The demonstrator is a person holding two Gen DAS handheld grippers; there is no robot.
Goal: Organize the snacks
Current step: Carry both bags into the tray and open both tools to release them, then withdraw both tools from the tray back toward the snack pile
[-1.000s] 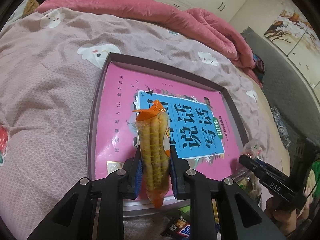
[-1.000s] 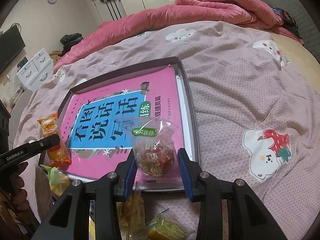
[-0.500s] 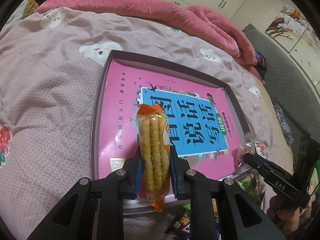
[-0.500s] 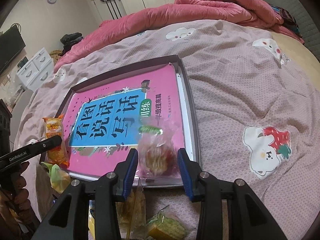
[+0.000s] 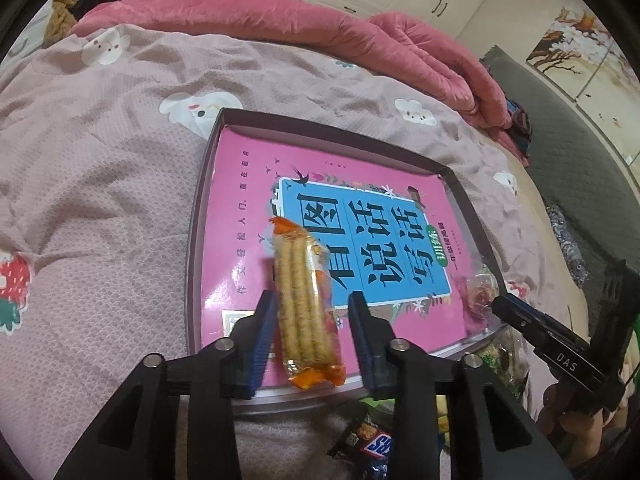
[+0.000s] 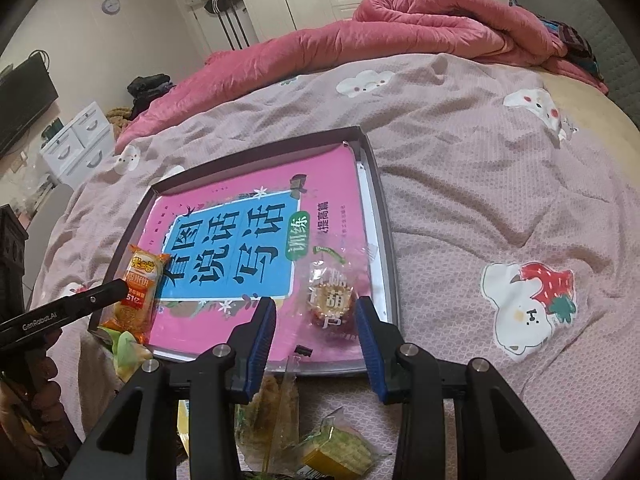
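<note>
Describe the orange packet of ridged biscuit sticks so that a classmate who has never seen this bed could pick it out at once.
Find the shallow tray on the pink bedspread, lined with a pink book. At its near left corner lies the orange packet, long and narrow. Unlike the round clear-wrapped sweet at the near right, it shows pale ridged sticks side by side.

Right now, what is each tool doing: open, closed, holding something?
Left tool: open, jaws just opening; orange biscuit-stick packet lies between them on the tray.
Right tool: open; clear candy packet lies loose between its jaws.
</note>
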